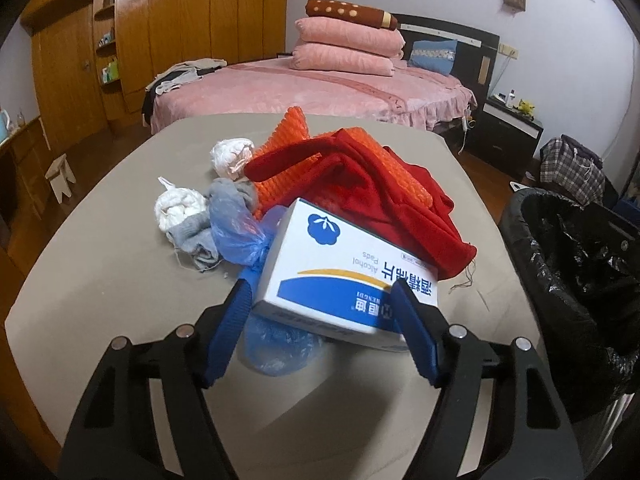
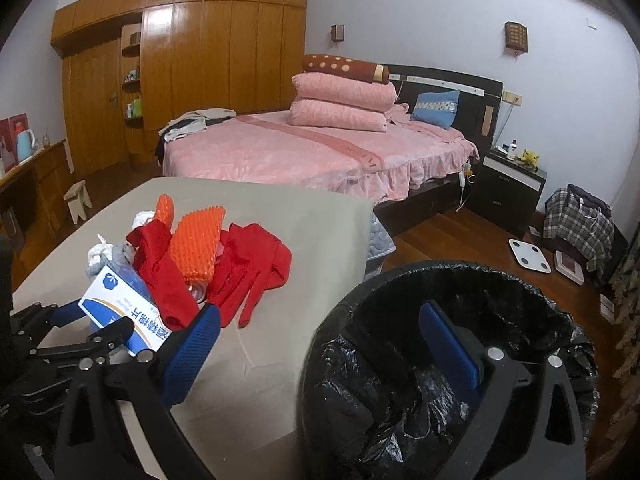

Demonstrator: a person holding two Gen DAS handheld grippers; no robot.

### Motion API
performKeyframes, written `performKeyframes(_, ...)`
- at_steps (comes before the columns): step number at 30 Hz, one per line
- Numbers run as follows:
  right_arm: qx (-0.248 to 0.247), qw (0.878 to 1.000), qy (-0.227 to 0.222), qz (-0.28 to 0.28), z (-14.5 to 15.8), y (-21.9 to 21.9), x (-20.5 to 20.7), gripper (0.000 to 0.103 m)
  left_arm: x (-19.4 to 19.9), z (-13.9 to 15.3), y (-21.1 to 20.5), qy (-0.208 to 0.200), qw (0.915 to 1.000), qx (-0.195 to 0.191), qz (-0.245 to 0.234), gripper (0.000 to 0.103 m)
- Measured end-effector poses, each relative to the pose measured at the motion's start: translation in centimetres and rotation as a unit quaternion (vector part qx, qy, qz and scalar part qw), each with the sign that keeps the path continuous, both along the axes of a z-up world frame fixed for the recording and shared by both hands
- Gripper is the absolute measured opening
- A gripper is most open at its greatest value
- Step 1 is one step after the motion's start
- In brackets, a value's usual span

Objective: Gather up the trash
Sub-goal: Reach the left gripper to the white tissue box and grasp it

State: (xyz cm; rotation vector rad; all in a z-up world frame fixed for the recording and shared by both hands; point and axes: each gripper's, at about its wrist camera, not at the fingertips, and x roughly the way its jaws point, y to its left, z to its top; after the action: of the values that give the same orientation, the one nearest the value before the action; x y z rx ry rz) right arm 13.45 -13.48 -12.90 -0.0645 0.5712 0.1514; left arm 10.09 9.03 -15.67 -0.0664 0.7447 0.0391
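Observation:
A white-and-blue box of alcohol pads (image 1: 340,276) lies tilted on a blue plastic bag (image 1: 240,228) at the near end of a trash pile. My left gripper (image 1: 320,288) stands open with the box between its blue pads (image 1: 232,316); firm contact does not show. Behind the box are a red cloth (image 1: 360,184), orange foam netting (image 1: 288,132), two white tissue wads (image 1: 232,156) and a grey sock (image 1: 200,240). My right gripper (image 2: 320,310) is open and empty, one finger over the table edge, the other over the black-lined bin (image 2: 400,360). It also sees the left gripper (image 2: 92,320) and box (image 2: 120,308).
The pile rests on a beige-covered table (image 1: 120,280). The bin (image 1: 560,248) stands just off its right edge. Beyond are a pink bed (image 2: 300,152), a wooden wardrobe (image 2: 200,60), a dark nightstand (image 2: 508,184), a plaid bag (image 2: 580,220), a white scale (image 2: 530,256) and a small stool (image 2: 78,200).

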Motion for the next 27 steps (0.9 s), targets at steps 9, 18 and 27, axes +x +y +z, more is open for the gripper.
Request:
performKeyframes(9, 0.001, 1.000, 0.006, 0.001, -0.4, -0.1, 0.3, 0.097, 0.8, -0.7, 0.3, 0.022, 0.9989, -0.038, -0.018, 0.079)
performKeyframes(18, 0.002, 1.000, 0.006, -0.005, -0.5, -0.4, 0.2, 0.097, 0.5, 0.8, -0.6, -0.005, 0.9982, -0.054, -0.025, 0.056)
performKeyframes(27, 0.002, 1.000, -0.001, -0.012, -0.1, -0.7, 0.1, 0.097, 2.5, 0.0, -2.4, 0.005, 0.9973, -0.055, -0.048, 0.071)
